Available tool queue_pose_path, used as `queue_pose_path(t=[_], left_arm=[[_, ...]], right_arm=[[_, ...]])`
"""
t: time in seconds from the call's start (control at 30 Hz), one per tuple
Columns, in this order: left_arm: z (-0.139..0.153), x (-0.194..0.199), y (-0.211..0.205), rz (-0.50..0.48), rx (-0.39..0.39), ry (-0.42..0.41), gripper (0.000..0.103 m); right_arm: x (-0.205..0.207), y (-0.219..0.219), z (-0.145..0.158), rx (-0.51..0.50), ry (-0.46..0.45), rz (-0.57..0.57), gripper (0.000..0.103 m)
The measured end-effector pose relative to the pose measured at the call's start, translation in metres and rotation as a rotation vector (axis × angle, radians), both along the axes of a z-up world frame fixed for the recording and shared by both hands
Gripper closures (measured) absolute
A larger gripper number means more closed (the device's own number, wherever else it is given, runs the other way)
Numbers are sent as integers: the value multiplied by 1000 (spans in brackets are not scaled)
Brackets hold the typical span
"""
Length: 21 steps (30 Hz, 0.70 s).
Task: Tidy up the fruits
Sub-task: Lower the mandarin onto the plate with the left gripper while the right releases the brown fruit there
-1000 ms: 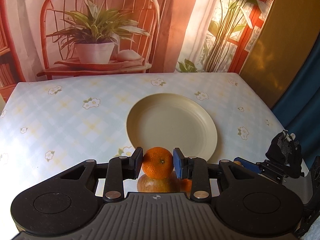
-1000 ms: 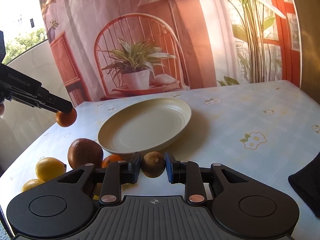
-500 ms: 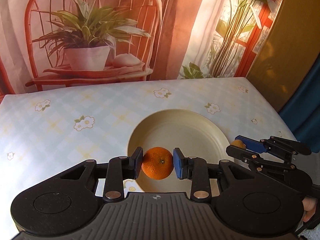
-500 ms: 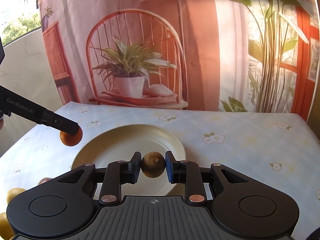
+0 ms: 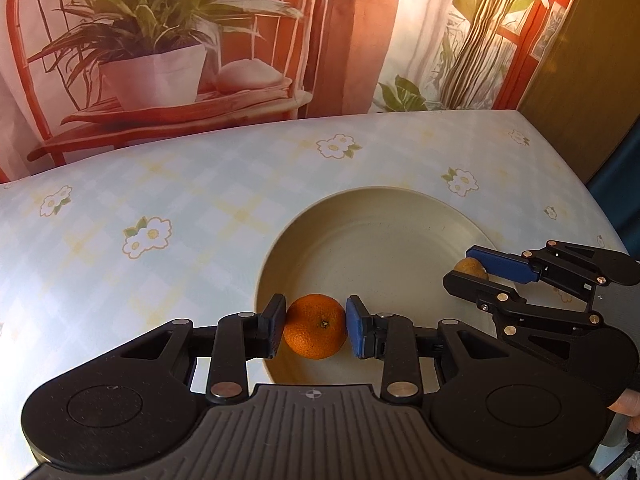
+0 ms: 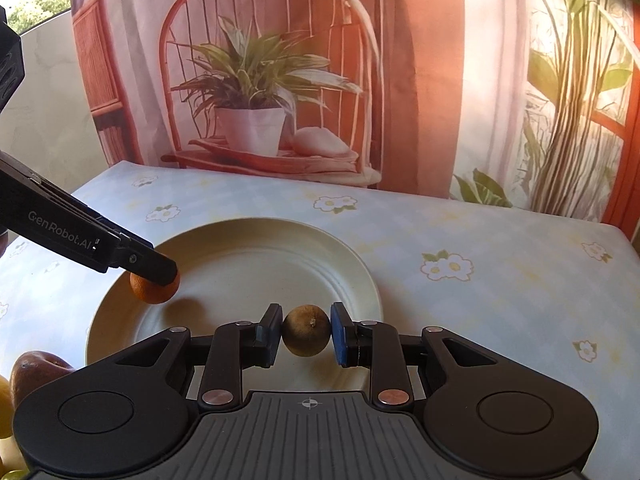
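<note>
My left gripper is shut on a small orange, held just above the near left part of the cream plate. The right wrist view shows that orange low over the plate's left side, casting a shadow on it. My right gripper is shut on a brown kiwi above the plate's near edge. In the left wrist view the kiwi hangs in the right gripper at the plate's right rim.
A reddish-brown fruit and yellow lemons lie on the flowered tablecloth left of the plate. A printed backdrop with a chair and potted plant rises behind the table. A person's fingertip shows at the right.
Both grippers have travelled with their fruits from the table's near side to over the plate. The orange has sunk close to the plate's surface.
</note>
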State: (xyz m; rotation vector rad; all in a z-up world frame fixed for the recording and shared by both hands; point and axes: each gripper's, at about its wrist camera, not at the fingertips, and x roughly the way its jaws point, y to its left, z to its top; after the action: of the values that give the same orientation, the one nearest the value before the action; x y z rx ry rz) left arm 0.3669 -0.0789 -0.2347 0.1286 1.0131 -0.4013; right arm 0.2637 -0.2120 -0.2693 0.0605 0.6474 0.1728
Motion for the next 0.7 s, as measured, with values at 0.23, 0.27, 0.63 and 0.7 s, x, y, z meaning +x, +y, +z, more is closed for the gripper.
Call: queue_pose_path(t=[0.23, 0.27, 0.63, 0.7], left_arm=[[-4, 3, -1, -5, 23, -6, 68], [-4, 2, -1, -1, 23, -6, 68], [29, -16, 26, 60, -78, -16, 59], [40, -26, 35, 56, -83, -40, 59]], right_arm=[[1, -5, -3, -11, 27, -35, 77], [-1, -6, -3, -8, 28, -42, 76], [-32, -5, 16, 72, 6, -112, 66], [-42, -4, 20, 101, 2, -130, 66]])
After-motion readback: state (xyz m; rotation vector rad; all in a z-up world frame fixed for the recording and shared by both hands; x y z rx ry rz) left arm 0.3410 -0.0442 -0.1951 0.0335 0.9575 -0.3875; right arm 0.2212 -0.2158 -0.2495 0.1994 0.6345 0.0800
